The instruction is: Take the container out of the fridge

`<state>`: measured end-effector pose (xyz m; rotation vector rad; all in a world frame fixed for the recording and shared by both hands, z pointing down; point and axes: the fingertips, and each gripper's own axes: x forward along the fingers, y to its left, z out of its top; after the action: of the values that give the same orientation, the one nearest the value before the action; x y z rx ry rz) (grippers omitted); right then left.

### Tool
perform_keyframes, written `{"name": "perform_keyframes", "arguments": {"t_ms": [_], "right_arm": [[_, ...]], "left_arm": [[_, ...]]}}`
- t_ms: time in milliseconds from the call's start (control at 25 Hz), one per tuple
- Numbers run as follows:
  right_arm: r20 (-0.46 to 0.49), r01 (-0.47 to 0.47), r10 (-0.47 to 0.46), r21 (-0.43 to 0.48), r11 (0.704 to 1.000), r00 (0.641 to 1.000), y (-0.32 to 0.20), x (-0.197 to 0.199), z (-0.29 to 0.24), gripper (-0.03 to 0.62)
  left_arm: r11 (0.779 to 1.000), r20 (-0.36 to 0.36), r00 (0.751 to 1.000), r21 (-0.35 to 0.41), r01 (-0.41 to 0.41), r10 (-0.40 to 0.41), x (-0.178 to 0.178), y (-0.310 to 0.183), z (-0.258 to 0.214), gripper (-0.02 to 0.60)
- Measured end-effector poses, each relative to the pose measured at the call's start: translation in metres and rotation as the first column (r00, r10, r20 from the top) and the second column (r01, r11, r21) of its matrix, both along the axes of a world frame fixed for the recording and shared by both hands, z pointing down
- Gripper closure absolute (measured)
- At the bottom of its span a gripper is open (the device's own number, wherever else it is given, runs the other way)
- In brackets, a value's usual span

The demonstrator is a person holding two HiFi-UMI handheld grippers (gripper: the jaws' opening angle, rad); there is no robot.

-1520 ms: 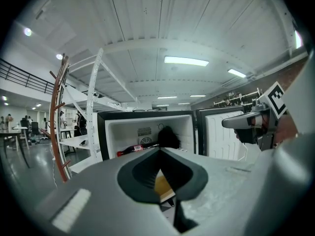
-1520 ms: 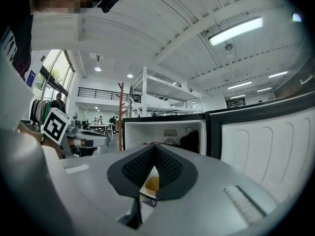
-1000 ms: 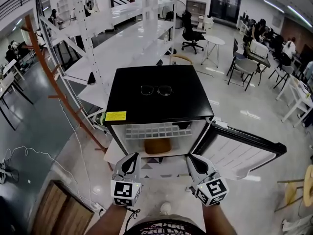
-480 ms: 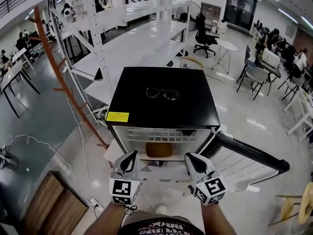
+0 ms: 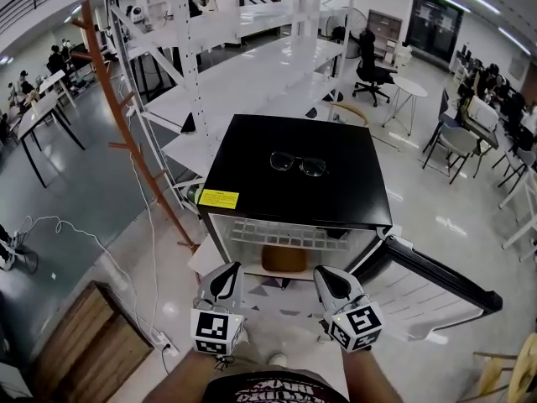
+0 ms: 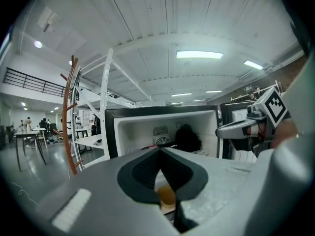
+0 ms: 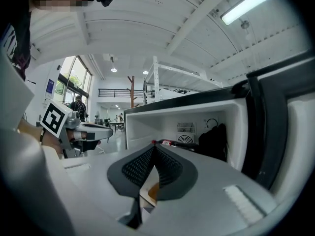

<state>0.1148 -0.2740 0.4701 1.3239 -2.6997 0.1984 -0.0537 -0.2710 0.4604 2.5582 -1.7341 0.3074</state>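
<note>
Holds left hand-held gripper [image 5: 226, 277] and right hand-held gripper [image 5: 325, 277] side by side just before open fridge [image 5: 294, 191], jaws of each pressed together on nothing. Shows orange container [image 5: 284, 259] inside fridge, below white rack [image 5: 281, 233], apart from both. Shows glasses [image 5: 299, 164] lying on black top, door [image 5: 428, 275] swung right.

From my head camera, the black fridge [image 5: 294, 187] now sits further right and lower in frame than a second ago. My right claw [image 5: 327, 277] has edged sideways, closer in line with the brown container [image 5: 284, 259] inside.
</note>
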Motion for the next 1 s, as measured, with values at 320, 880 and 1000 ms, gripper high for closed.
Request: {"name": "perform_keyframes", "arguments": {"t_ms": [320, 880, 1000], "right_arm": [[-0.025, -0.013, 0.011, -0.063, 0.998, 1.000, -0.009, -0.003, 0.028, 0.568], [-0.107, -0.073, 0.051, -0.214, 0.974, 0.993, -0.037, 0.000, 0.103, 0.568], [-0.120, -0.094, 0.067, -0.230, 0.969, 0.990, -0.044, 0.002, 0.113, 0.568]], "left_arm": [[1.000, 0.011, 1.000, -0.008, -0.004, 0.005, -0.006, -0.007, 0.001, 0.581], [0.999, 0.011, 1.000, -0.033, -0.012, 0.012, -0.024, -0.020, 0.015, 0.581], [1.000, 0.009, 1.000, -0.025, -0.018, 0.018, -0.026, -0.024, 0.013, 0.581]]}}
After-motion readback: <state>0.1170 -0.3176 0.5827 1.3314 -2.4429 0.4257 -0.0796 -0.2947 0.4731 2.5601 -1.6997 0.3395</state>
